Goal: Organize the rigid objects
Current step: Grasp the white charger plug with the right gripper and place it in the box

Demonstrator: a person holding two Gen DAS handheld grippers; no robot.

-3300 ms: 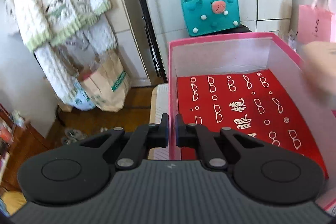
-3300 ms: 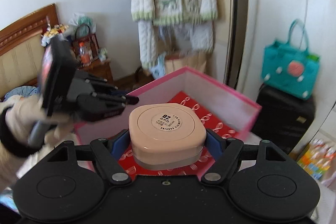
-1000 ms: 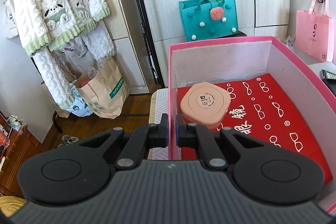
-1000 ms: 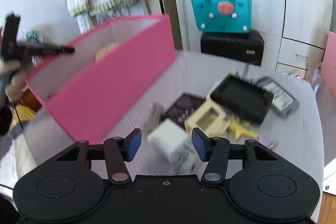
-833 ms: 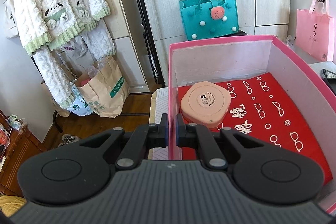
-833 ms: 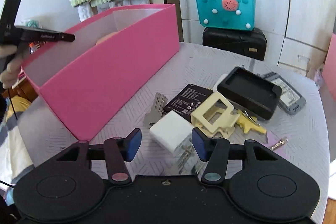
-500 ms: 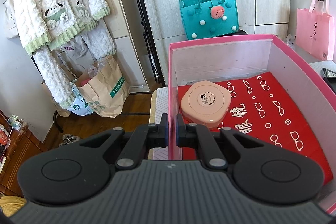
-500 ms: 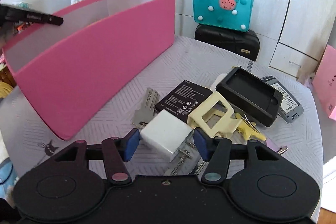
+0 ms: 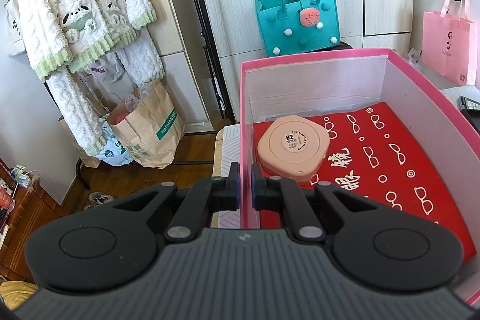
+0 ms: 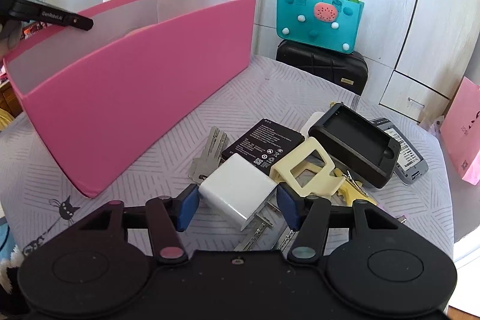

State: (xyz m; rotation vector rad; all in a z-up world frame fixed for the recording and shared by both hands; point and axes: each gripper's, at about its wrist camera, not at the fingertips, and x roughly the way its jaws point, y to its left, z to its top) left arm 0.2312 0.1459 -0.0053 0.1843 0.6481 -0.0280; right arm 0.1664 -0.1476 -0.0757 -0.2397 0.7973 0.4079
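We note left gripper (image 9: 245, 180) clamps pink box (image 9: 315, 57) wall | right gripper (image 10: 238, 207) spread, straddling white charger (image 10: 237, 188), pads clear

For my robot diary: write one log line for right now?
left gripper: shut on box wall | right gripper: open around charger | compact: in box

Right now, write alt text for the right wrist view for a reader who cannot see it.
The open right gripper straddles a white charger block lying on a patterned table, its blue pads not yet pressing it. Behind the block lie keys, a black battery, a cream plastic frame and a black cradle; a pink box stands to the left.
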